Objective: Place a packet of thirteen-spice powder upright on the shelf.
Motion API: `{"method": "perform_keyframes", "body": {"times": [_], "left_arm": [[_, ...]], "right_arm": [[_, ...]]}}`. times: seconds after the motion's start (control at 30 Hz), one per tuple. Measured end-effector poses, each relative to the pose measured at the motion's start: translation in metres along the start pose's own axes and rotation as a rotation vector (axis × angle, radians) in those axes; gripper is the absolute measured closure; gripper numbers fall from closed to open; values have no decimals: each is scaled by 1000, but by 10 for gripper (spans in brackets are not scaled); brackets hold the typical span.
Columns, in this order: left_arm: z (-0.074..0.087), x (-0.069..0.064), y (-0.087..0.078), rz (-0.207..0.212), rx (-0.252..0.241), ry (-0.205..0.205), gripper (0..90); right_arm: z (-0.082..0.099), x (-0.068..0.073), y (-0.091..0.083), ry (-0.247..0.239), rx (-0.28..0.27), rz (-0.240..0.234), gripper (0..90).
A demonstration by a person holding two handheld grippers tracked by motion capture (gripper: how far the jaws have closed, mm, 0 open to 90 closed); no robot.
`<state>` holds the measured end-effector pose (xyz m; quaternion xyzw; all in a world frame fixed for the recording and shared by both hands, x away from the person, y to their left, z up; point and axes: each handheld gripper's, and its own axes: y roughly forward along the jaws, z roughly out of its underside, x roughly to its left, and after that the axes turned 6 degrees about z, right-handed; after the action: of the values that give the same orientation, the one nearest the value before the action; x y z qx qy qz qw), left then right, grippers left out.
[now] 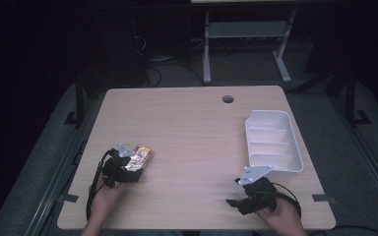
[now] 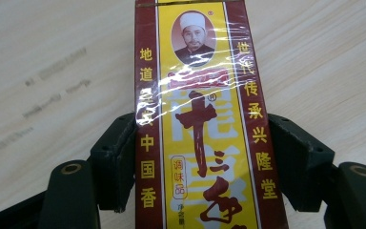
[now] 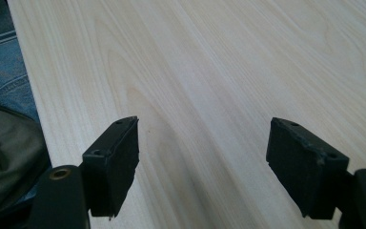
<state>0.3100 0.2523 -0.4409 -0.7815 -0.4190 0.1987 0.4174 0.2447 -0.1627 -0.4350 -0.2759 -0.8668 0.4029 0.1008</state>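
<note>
Gripping a yellow and maroon seasoning packet [image 2: 200, 124] between its jaws, the left gripper [image 1: 130, 167] sits low at the near left of the bench [image 1: 192, 128], hand [image 1: 106, 196] behind it. The right gripper [image 1: 243, 194] rests near right, jaws spread wide with nothing between. A white divided tray [image 1: 273, 140] lies just beyond it.

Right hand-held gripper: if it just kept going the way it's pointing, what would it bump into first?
Probably nothing soon: the right hand-held gripper is open over bare table, and its own view shows wood ahead, though depth is unclear.
</note>
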Motion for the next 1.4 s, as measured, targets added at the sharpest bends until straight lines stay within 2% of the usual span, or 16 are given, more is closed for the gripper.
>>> {"method": "perform_keyframes", "body": {"times": [0.1,0.37,0.4,0.47,0.63,0.7,0.77,1.03,1.23,1.4], "left_arm": [[-1,-5,-5,7,-29,15,317],[-4,-17,-10,27,-67,61,318],[-5,-21,-12,42,-83,74,318],[-5,-24,-13,46,-91,82,318],[-9,-39,-17,84,-129,129,318],[-10,-42,-18,89,-132,139,318],[-12,-51,-17,105,-135,164,318],[-14,-68,-16,149,-146,191,319],[-16,-77,-18,167,-175,214,319],[-17,-84,-19,185,-199,226,319]], "right_arm": [[-1,1,0,1,-5,0,262],[-3,3,-3,22,-32,-5,279],[-4,3,-3,33,-41,-9,279],[-4,3,-4,38,-46,-11,278],[-7,4,-5,69,-70,-35,243],[-7,4,-5,76,-71,-42,242],[-8,4,-3,100,-64,-61,219],[-11,4,-2,121,-75,-89,144],[-16,4,-2,126,-80,-105,150],[-20,2,-3,141,-92,-125,205]]}}
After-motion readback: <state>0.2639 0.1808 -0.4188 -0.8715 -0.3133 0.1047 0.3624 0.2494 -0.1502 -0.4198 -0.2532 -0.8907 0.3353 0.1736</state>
